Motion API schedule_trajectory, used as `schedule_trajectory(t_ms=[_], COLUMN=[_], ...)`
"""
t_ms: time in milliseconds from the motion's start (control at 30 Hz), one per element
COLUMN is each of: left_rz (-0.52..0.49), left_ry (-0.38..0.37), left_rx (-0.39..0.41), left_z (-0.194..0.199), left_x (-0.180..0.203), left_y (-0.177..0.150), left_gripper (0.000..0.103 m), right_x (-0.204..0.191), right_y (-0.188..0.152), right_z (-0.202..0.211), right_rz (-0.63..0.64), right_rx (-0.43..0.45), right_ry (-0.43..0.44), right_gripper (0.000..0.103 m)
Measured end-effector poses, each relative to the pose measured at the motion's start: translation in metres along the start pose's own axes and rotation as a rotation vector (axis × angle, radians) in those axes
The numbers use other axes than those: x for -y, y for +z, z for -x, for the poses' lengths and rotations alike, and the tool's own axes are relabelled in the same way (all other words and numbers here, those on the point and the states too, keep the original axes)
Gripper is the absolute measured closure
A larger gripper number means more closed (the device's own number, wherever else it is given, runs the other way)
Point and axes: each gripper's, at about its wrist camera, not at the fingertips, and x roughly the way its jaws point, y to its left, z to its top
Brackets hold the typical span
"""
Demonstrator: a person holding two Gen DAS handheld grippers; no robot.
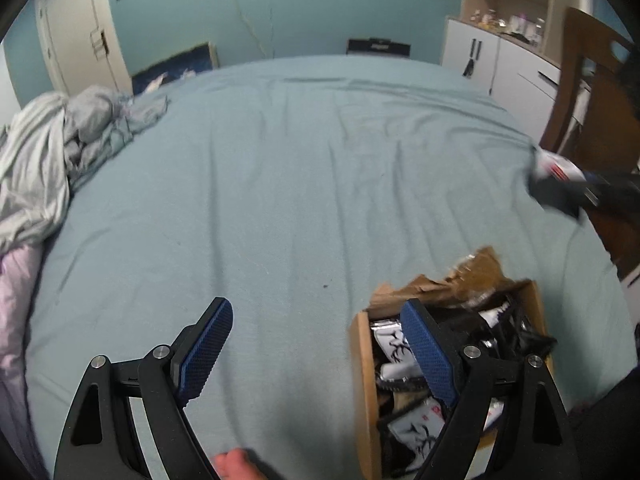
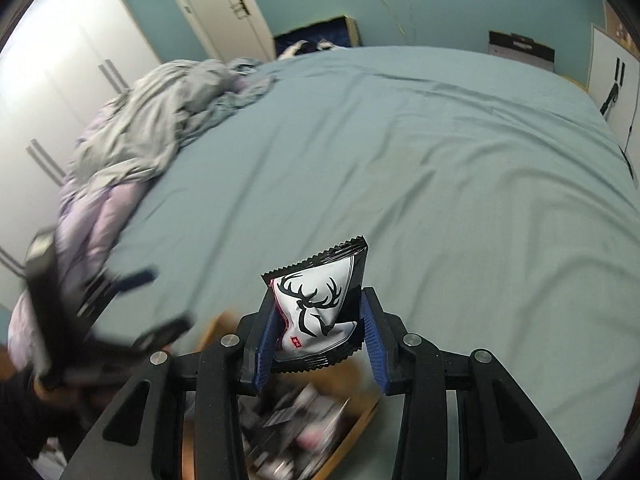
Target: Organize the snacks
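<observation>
My right gripper [image 2: 320, 296] is shut on a white and black snack packet [image 2: 312, 320] with a deer print, held upright above the bed. Below it lies an open cardboard box [image 2: 360, 412], its contents blurred. In the left wrist view the same box [image 1: 362, 380] holds several similar packets [image 1: 394, 346]. My left gripper [image 1: 316, 308] stands open and empty over the sheet, its right finger above the box. The right gripper [image 1: 560, 188] shows blurred at the far right with its packet [image 1: 554, 164]. The left gripper [image 2: 100, 300] appears blurred at the left in the right wrist view.
A teal sheet [image 1: 300, 160] covers the wide bed. Crumpled grey and lilac bedding [image 1: 48, 152] is piled along its left side. A wooden chair [image 1: 592, 92] and white cabinets [image 1: 480, 56] stand at the right. A person's fingertip [image 1: 236, 464] shows at the bottom edge.
</observation>
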Motion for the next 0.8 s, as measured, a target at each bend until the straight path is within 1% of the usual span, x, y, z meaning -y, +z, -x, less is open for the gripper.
schedule_trajectory(t_ms=[100, 133, 200, 267, 300, 367, 400, 433, 500, 533, 567, 667, 733, 767, 800], left_rz=[-0.061, -0.076, -0.109, -0.144, -0.159, -0.172, -0.170, -0.166, -0.162, -0.161, -0.161, -0.161, -0.144, -0.136, -0.127], left_ry=[0.030, 0.041, 0.054, 0.061, 0.068, 0.073, 0.076, 0.077, 0.071, 0.068, 0.068, 0.075, 0.070, 0.065, 0.060], left_rx=[0.041, 0.055, 0.098, 0.137, 0.151, 0.167, 0.168, 0.165, 0.156, 0.151, 0.148, 0.138, 0.139, 0.137, 0.134], left_z=[0.012, 0.015, 0.022, 0.026, 0.027, 0.031, 0.033, 0.034, 0.033, 0.033, 0.033, 0.031, 0.031, 0.030, 0.030], left_x=[0.009, 0.011, 0.017, 0.021, 0.024, 0.027, 0.030, 0.031, 0.032, 0.033, 0.034, 0.036, 0.036, 0.036, 0.035], left_y=[-0.008, -0.010, -0.013, -0.014, -0.015, -0.017, -0.019, -0.021, -0.022, -0.022, -0.022, -0.021, -0.021, -0.020, -0.020], left_gripper=[0.012, 0.012, 0.011, 0.009, 0.007, 0.003, 0.002, 0.002, 0.000, 0.000, 0.000, 0.000, 0.000, 0.000, 0.000], right_x=[-0.021, -0.021, -0.032, -0.039, -0.041, -0.042, -0.043, -0.042, -0.041, -0.045, -0.044, -0.043, -0.041, -0.036, -0.041], right_y=[-0.030, -0.035, -0.047, -0.051, -0.050, -0.049, -0.050, -0.050, -0.053, -0.057, -0.061, -0.079, -0.090, -0.092, -0.091], right_z=[0.020, 0.024, 0.023, 0.011, 0.005, -0.002, 0.000, 0.004, 0.021, 0.027, 0.037, 0.053, 0.053, 0.050, 0.044], right_rz=[0.012, 0.024, 0.058, 0.046, 0.031, -0.012, -0.021, -0.018, 0.011, 0.018, 0.026, 0.053, 0.030, -0.008, -0.023], right_rx=[0.004, 0.006, -0.003, -0.011, -0.018, -0.031, -0.023, -0.002, 0.073, 0.101, 0.146, 0.225, 0.238, 0.222, 0.218], right_ry=[0.010, 0.006, -0.001, -0.001, -0.011, -0.070, -0.095, -0.115, -0.172, -0.198, -0.228, -0.264, -0.296, -0.314, -0.314], right_gripper=[0.065, 0.065, 0.064, 0.062, 0.053, 0.040, 0.037, 0.036, 0.026, 0.023, 0.022, 0.021, 0.021, 0.021, 0.021])
